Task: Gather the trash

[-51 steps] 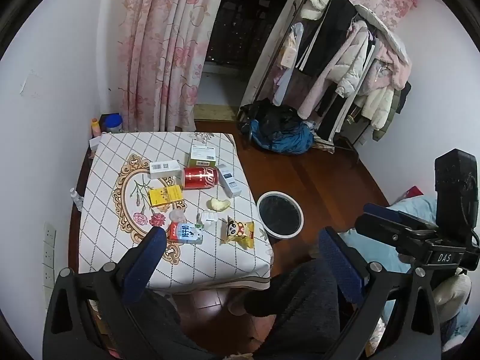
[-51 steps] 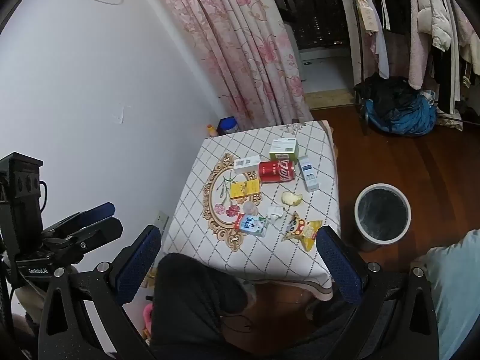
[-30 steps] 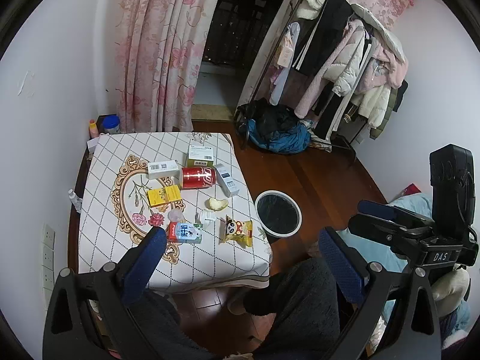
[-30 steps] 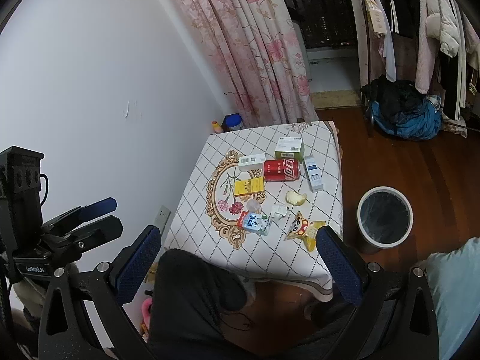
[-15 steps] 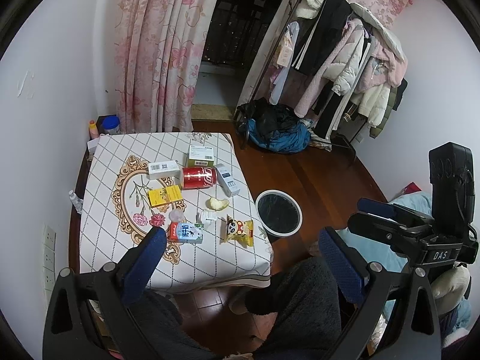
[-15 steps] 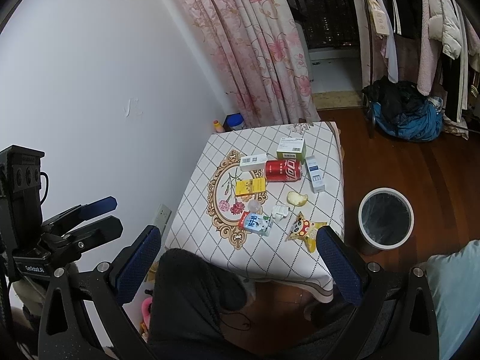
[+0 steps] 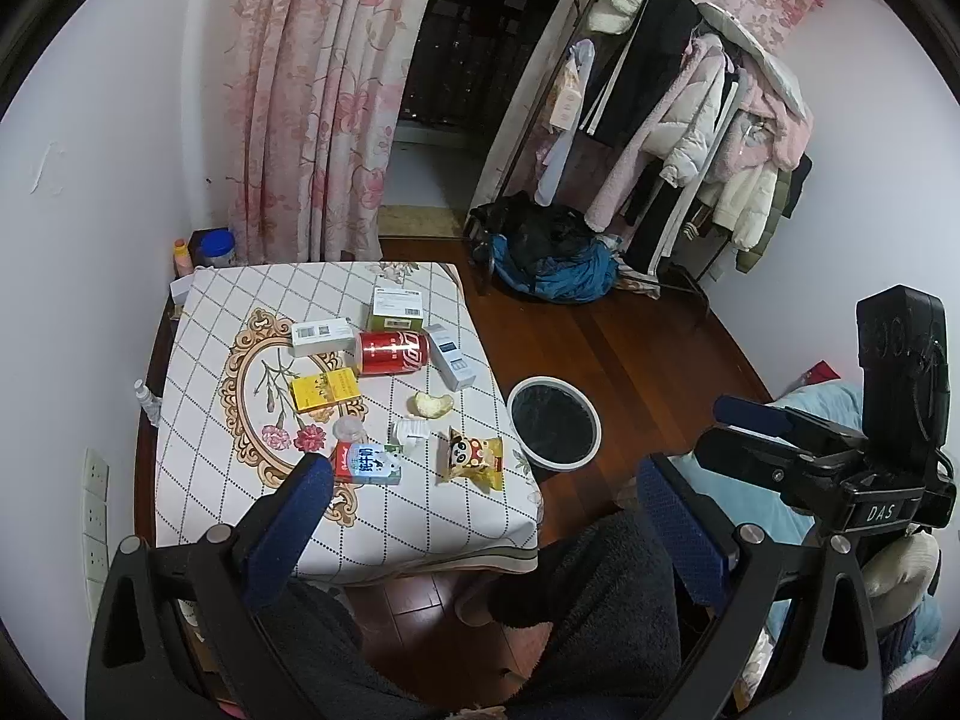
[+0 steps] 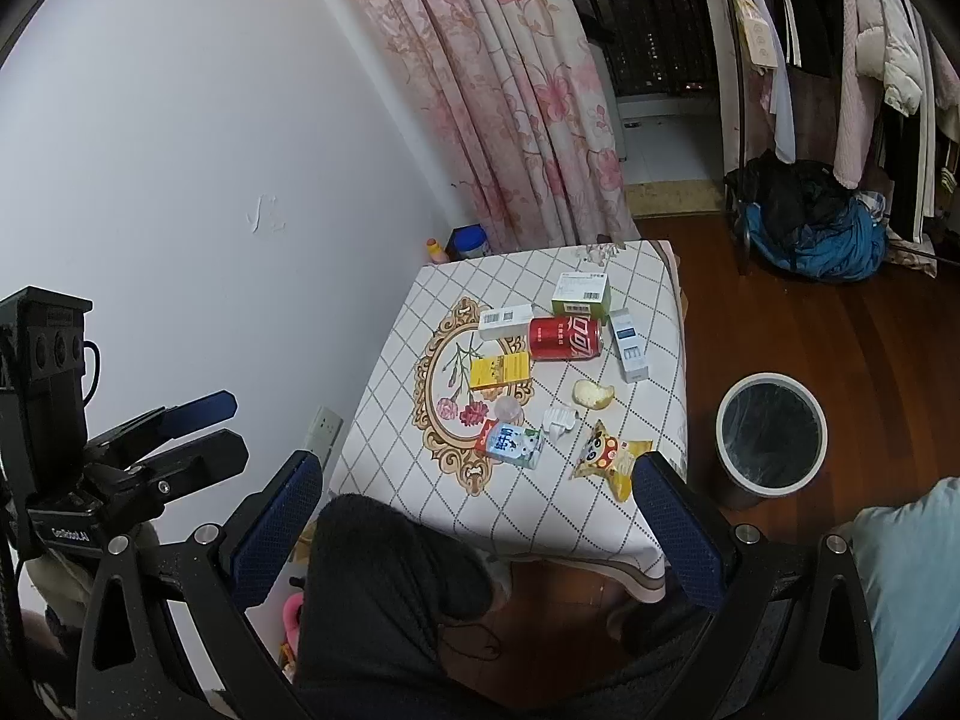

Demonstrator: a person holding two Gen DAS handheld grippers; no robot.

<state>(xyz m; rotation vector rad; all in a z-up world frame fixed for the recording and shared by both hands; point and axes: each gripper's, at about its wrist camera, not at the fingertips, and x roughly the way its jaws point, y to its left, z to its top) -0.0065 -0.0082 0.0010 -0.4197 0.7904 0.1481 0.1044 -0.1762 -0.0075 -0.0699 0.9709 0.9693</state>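
table [image 7: 384, 534] (checked cloth) | red can [image 7: 393, 351], boxes, snack packet [image 7: 474, 459] | floor: bin [image 7: 555, 423]

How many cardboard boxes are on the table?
4: green-and-white box at the far edge, white barcode box left of the can, blue-and-white box right of it, yellow box nearer.

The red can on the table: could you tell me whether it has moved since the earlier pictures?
No. The red can still lies on its side between the white barcode box and the blue-and-white box, as before.
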